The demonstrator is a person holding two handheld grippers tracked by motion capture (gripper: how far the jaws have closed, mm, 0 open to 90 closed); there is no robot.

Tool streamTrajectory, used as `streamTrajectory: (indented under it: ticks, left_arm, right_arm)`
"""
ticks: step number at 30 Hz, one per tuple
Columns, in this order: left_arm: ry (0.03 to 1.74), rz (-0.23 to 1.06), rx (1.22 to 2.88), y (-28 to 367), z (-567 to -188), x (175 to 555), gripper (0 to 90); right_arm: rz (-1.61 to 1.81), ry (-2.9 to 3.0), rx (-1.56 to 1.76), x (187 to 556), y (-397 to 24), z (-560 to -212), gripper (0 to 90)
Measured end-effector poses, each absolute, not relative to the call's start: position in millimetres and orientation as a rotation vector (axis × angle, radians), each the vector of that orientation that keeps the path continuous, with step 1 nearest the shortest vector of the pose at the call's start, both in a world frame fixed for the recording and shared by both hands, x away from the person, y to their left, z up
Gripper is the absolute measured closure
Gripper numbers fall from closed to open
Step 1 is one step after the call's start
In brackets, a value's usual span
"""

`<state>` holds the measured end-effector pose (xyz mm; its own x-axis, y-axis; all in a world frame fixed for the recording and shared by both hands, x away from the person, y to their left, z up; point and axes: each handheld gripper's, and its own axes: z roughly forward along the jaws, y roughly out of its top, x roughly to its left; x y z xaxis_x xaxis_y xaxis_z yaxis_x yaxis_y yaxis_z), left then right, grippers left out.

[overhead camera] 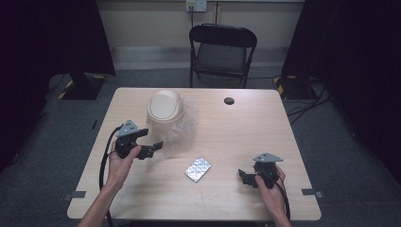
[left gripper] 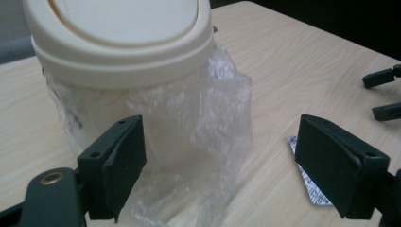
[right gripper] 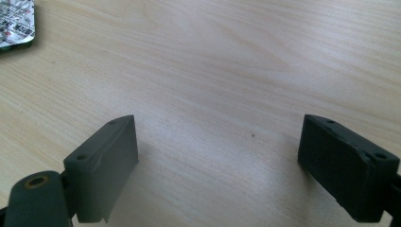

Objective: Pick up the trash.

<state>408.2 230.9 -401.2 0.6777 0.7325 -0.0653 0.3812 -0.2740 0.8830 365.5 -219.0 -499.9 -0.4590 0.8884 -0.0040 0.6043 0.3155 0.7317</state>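
Note:
A small cream bin with a swing lid (overhead camera: 165, 106) (left gripper: 120, 38) stands at the table's back left, lined with a clear plastic bag (overhead camera: 182, 126) (left gripper: 198, 123) that spills out around its base. A silver blister pack (overhead camera: 198, 169) (left gripper: 309, 189) (right gripper: 14, 23) lies flat near the table's middle. My left gripper (overhead camera: 150, 147) (left gripper: 220, 170) is open, close to the bag's near side, with loose plastic in front of its jaws. Over bare wood at the front right, my right gripper (overhead camera: 243, 177) (right gripper: 217, 165) is open and holds nothing.
The table (overhead camera: 246, 127) is light wood with a black grommet (overhead camera: 229, 100) near its back edge. A black folding chair (overhead camera: 222, 49) stands behind it. Dark curtains hang at both sides. The right gripper's fingers (left gripper: 380, 78) show at the far right of the left gripper view.

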Motion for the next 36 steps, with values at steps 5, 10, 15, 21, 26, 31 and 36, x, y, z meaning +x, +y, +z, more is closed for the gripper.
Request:
streamTrajectory:
  ticks: [5, 10, 15, 21, 26, 31, 36]
  left_arm:
    - [0.829, 0.447, 1.904, 226.0, -388.5, 419.0, 16.7]
    - [0.807, 0.45, 1.918, 219.3, -380.3, 433.2, 16.6]
    - [0.795, 0.451, 1.906, 215.1, -372.2, 445.4, 16.3]
    - [0.795, 0.44, 1.936, 205.3, -365.9, 461.0, 16.4]
    - [0.797, 0.428, 1.952, 198.0, -370.4, 473.1, 16.1]
    - [0.809, 0.427, 1.967, 193.2, -377.3, 478.5, 15.7]
    - [0.82, 0.392, 1.967, 193.8, -384.7, 486.9, 15.9]
  right_arm:
    - [0.945, 2.18, 1.325, 365.5, -219.0, -499.9, 11.9]
    - [0.945, 2.18, 1.325, 365.5, -219.0, -499.9, 11.9]
    - [0.945, 2.18, 1.325, 365.5, -219.0, -499.9, 11.9]
    - [0.945, 2.18, 1.325, 365.5, -219.0, -499.8, 11.9]
    - [0.945, 2.18, 1.325, 365.5, -219.0, -499.9, 11.9]
    - [0.945, 2.18, 1.325, 365.5, -219.0, -499.9, 11.9]
    - [0.945, 2.18, 1.325, 365.5, -219.0, -499.9, 11.9]
